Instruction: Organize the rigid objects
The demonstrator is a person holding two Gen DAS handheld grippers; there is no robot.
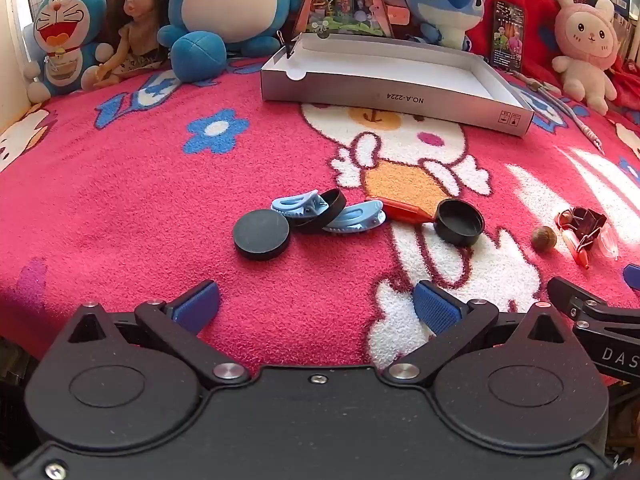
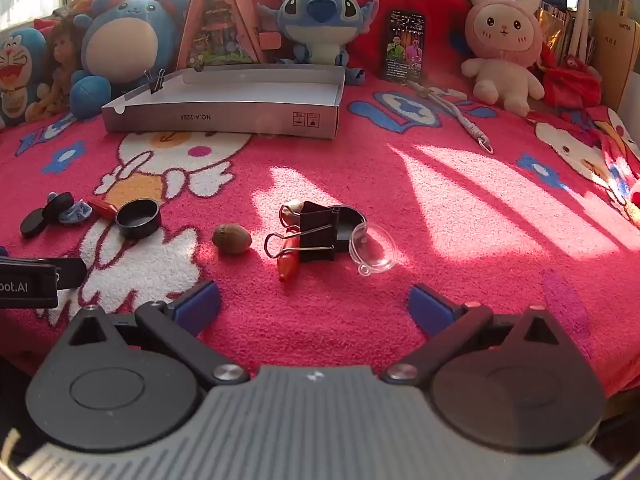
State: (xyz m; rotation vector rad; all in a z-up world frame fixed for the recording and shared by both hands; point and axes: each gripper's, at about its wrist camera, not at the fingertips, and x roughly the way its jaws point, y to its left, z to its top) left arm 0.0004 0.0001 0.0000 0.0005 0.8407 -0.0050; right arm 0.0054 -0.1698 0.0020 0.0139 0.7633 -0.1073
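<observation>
On the red blanket, ahead of my open left gripper [image 1: 316,306], lie a black disc [image 1: 261,234], two blue hair clips [image 1: 298,205] around a black ring lid [image 1: 326,212], a red stick [image 1: 402,210] and a black cap [image 1: 459,222]. My open right gripper [image 2: 314,304] faces a second pile: a brown nut [image 2: 232,239], a black binder clip [image 2: 318,232], an orange piece [image 2: 289,262] and a clear half-shell [image 2: 372,250]. A shallow white cardboard box [image 1: 394,92] sits farther back, its inside bare where visible. Both grippers hold nothing.
Plush toys, a doll [image 1: 136,20] and a triangular toy house [image 2: 218,20] line the back behind the box [image 2: 224,114]. A phone-like card [image 2: 406,46] stands upright, and a corded strap [image 2: 456,114] lies to the box's right. Sunlight patches fall on the blanket's right side.
</observation>
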